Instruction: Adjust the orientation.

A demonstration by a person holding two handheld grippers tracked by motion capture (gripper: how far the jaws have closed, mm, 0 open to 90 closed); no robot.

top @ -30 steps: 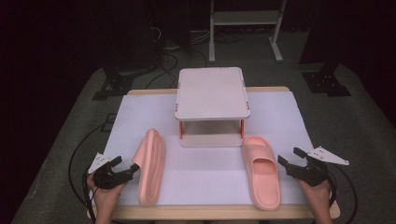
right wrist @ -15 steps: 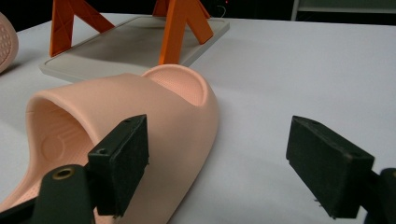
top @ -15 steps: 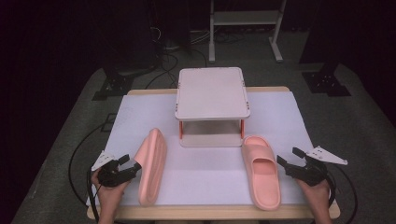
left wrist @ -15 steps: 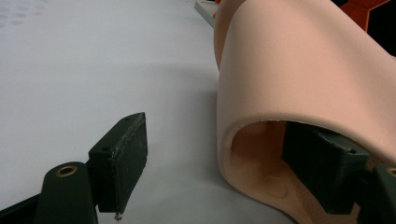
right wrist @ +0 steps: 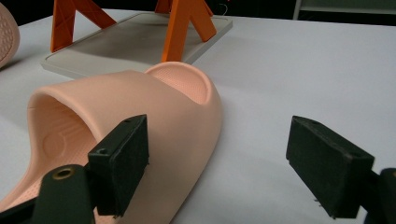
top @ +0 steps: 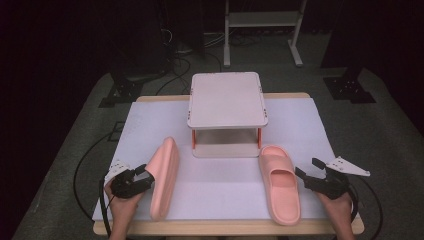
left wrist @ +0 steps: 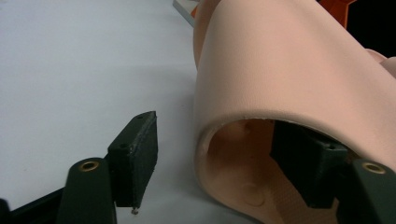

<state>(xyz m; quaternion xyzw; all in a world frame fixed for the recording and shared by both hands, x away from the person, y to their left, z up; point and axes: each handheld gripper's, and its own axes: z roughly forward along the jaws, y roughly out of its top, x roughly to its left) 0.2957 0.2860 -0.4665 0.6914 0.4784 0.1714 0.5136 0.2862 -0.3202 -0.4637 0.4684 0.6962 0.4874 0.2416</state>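
Your left hand-held gripper has just been closing around the strap of the left slipper, which lies on its side on the bench; one jaw sits inside the strap, the other outside, not yet pressing. Close squarely on the soft, matte foam arch. Your right hand-held gripper stands wide beside the upright right slipper.

In the left gripper view, one black jaw sits half hidden inside the strap of the pink foam slipper on its side. The slipper's far end runs off the top edge. In the right gripper view, the upright pink foam slipper is cut off at the near left edge.
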